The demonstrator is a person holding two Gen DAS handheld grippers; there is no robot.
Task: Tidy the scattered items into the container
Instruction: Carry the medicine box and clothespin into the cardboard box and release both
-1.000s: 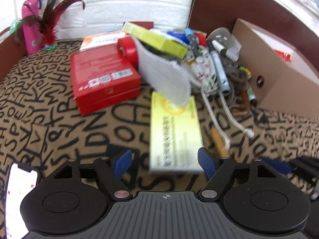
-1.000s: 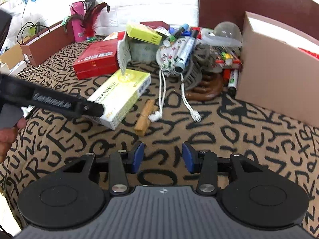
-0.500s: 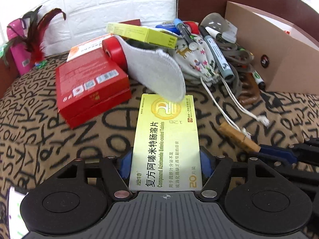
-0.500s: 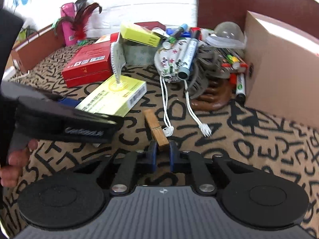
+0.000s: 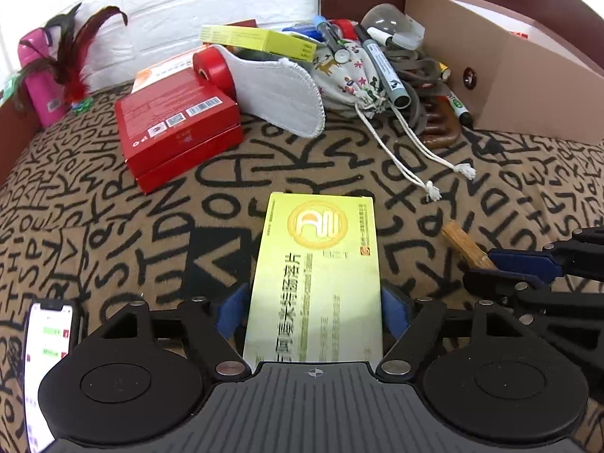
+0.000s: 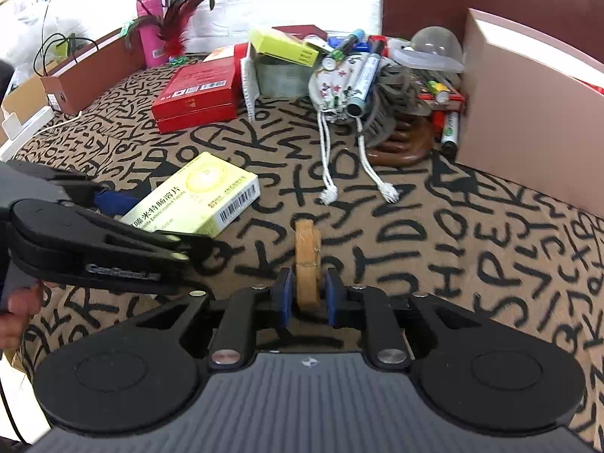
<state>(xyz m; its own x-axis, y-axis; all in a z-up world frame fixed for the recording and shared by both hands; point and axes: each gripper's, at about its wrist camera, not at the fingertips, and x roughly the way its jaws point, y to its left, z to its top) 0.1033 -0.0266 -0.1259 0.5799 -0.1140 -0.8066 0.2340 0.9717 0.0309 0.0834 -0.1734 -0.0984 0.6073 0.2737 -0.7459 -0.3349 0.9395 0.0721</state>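
As left claw (image 5: 313,309) eases open around yellow box (image 5: 321,264), right claw (image 6: 307,294) around wooden peg (image 6: 307,253), drawstrings (image 6: 329,195) lie ahead.

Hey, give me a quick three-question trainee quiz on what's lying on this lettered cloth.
1. True or false: the red tape roll lies inside the cardboard box.
2. The wooden clothespin lies nearest: A) medicine box; B) pink bottle; C) red box.
3. Which colour are the drawstring pouch's cord ends?
Key: 1 false; 2 A; 3 white.
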